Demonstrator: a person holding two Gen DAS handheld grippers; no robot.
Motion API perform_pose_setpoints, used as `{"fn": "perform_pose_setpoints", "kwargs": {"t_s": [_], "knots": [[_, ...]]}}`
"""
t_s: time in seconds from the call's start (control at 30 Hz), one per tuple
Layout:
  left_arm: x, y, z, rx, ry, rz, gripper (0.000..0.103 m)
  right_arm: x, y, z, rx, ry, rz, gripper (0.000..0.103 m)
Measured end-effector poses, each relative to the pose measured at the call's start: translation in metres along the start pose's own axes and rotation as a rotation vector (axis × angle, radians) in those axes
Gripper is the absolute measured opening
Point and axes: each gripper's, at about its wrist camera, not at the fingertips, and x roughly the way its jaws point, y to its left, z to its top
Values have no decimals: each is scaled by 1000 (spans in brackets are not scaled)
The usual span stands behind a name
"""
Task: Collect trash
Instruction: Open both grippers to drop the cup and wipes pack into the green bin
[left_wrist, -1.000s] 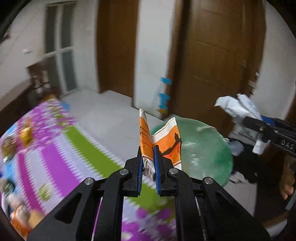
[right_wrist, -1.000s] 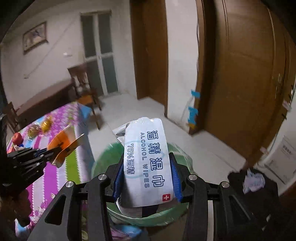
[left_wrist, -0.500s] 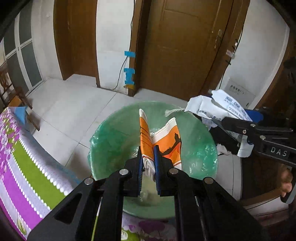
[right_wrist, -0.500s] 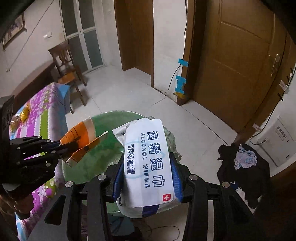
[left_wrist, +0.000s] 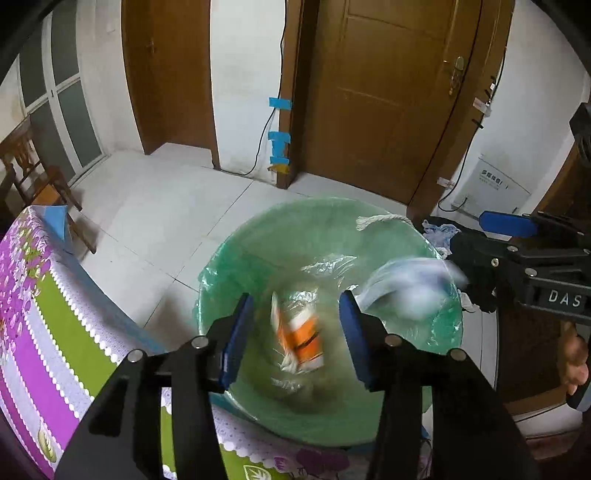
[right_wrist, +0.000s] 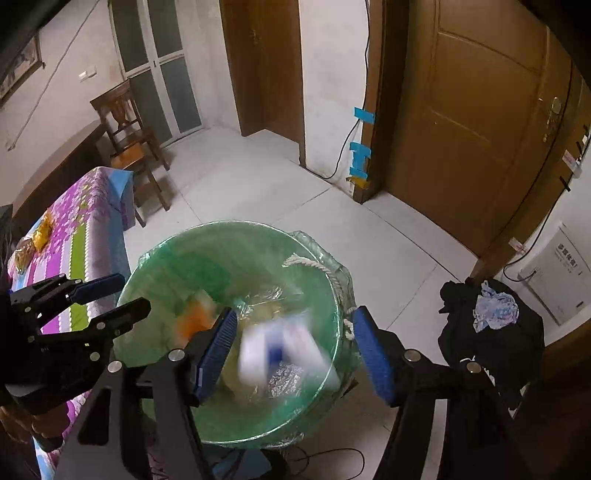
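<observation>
A bin with a green plastic liner (left_wrist: 258, 243) stands on the floor below both grippers; it also shows in the right wrist view (right_wrist: 207, 251). My left gripper (left_wrist: 297, 338) is open above it, and an orange and white wrapper (left_wrist: 301, 338) is blurred in mid-fall inside the bin. My right gripper (right_wrist: 291, 354) is open over the bin too, and the white and blue alcohol wipes pack (right_wrist: 280, 347) is blurred, falling into the liner. The pack shows as a white blur in the left wrist view (left_wrist: 410, 288).
A table with a purple, green and white cloth (left_wrist: 44, 332) lies at the left, beside the bin. A wooden chair (right_wrist: 129, 136) stands behind it. Dark clothes (right_wrist: 495, 325) lie on the floor at the right. Brown doors (left_wrist: 384, 99) face me.
Both grippers have opened over the bin. The orange wrapper and the wipes pack have left the fingers and are dropping into the green liner.
</observation>
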Motion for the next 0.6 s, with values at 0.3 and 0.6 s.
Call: {"fn": "perform_pose_setpoints", "kwargs": {"t_s": [0.3, 0.6], "knots": [[-4, -2, -5, 8, -7, 38, 46, -6, -6, -7, 4, -4, 3, 67], [-17, 4, -17, -38, -36, 76, 46, -11, -1, -14, 1, -16, 22, 67]]}}
